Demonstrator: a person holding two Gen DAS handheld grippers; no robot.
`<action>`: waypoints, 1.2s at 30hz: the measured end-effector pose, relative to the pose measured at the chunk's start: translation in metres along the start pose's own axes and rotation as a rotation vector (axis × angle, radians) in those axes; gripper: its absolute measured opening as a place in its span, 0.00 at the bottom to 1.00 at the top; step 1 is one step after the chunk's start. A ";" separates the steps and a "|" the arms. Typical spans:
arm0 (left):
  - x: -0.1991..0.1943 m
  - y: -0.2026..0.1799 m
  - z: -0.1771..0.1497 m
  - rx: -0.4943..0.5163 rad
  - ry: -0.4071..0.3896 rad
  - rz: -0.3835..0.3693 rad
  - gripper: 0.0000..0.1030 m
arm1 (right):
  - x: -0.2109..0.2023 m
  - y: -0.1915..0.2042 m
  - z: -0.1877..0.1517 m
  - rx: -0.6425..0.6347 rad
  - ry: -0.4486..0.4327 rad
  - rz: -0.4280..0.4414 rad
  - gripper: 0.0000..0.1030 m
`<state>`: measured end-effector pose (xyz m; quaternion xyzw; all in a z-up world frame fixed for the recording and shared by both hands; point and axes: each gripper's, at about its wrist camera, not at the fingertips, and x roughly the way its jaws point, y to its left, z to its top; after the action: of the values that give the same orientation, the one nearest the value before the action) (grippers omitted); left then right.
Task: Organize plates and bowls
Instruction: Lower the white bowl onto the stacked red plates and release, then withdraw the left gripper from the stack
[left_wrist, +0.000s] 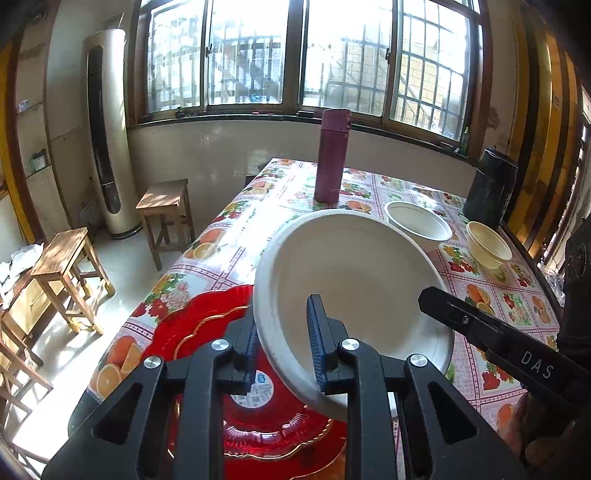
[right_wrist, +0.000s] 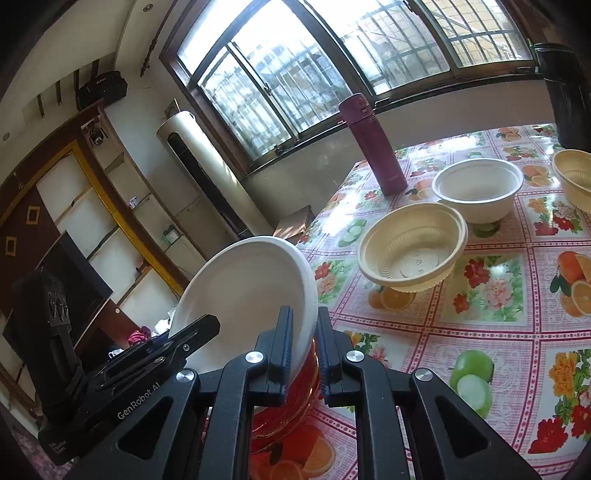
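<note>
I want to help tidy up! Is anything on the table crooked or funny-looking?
Yes: the white plate is tipped up off the table, pinched at its rim by both the left hand-held gripper and the right hand-held gripper, above the red plates. Nothing looks spilled or broken.

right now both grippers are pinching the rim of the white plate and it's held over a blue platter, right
Not quite: the platter under the white plate is red, not blue, as the left wrist view shows. The rest holds: the left gripper and the right gripper both pinch the plate's rim.
</note>
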<state>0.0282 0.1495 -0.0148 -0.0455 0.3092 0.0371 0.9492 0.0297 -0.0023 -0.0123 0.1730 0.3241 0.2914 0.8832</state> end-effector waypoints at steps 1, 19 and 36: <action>-0.001 0.006 -0.002 -0.007 -0.001 0.005 0.21 | 0.005 0.004 -0.002 -0.007 0.010 -0.001 0.12; 0.038 0.067 -0.045 -0.109 0.192 0.046 0.35 | 0.075 0.042 -0.039 -0.142 0.149 -0.121 0.16; 0.008 0.084 -0.027 -0.351 0.054 -0.272 1.00 | -0.012 -0.025 0.008 -0.060 -0.113 -0.068 1.00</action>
<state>0.0106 0.2305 -0.0470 -0.2521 0.3141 -0.0391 0.9145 0.0372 -0.0299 -0.0131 0.1516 0.2706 0.2605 0.9143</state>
